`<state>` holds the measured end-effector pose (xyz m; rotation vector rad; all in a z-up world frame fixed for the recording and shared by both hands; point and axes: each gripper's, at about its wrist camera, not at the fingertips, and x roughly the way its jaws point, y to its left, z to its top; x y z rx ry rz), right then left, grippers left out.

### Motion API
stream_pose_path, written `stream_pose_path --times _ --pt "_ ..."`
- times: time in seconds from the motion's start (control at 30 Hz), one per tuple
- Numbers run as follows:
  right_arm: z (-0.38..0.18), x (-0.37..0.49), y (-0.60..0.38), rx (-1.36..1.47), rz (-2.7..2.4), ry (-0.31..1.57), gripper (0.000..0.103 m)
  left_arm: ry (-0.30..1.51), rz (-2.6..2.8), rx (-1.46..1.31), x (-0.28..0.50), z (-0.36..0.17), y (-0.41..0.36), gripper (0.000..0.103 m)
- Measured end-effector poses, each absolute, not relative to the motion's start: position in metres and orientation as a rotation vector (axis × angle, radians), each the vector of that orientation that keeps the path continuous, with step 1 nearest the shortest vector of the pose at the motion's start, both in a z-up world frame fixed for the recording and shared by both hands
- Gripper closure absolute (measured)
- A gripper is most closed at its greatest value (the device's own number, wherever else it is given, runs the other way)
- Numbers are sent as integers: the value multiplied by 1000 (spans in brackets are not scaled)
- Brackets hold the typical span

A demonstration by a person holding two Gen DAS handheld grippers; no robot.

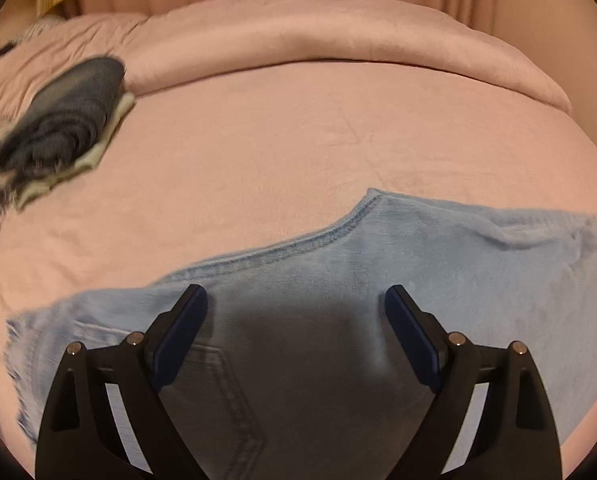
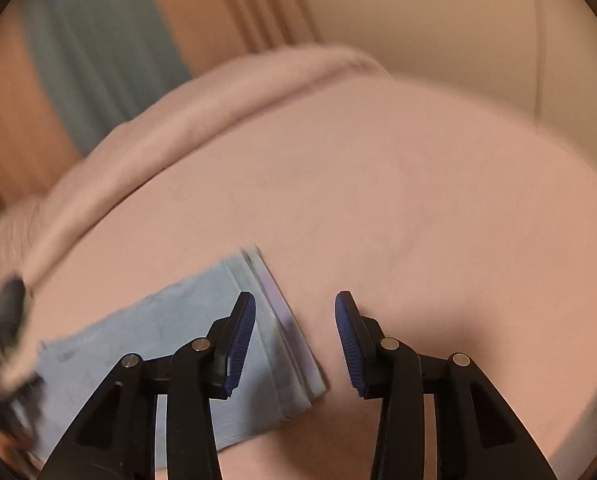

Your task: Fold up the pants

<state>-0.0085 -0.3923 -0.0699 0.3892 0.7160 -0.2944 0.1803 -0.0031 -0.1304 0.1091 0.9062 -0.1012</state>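
Nearest, the left hand-held gripper [image 1: 296,300] hovers wide open above the seat of the pale jeans [image 1: 338,264], gripping nothing; the right hand-held gripper [image 2: 295,306] is parted and empty over their hems [image 2: 274,300]. They lie folded lengthwise on the pink bed [image 1: 258,140]. Next I'd guess comes pinching the hems and carrying them to the waistband. Beyond sits a pile of folded clothes [image 1: 58,116].

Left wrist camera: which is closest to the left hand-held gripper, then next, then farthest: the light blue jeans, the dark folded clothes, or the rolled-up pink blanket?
From the left hand-held gripper:
1. Light blue jeans, right under and around the fingers.
2. Dark folded clothes, farther back on the left.
3. Rolled-up pink blanket, across the far end of the bed.
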Motion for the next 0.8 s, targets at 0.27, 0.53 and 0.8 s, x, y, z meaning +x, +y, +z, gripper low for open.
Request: stream_pose_path --times 0.27,0.53,0.8 --pt "-48 87 -210 -48 482 823 61 879 -102 125 168 -121 26 12" --pt "-91 180 -98 -167 766 1002 61 901 -138 133 169 -120 45 12" --pt "-109 205 -71 -307 862 1108 90 926 -145 127 182 -131 63 12"
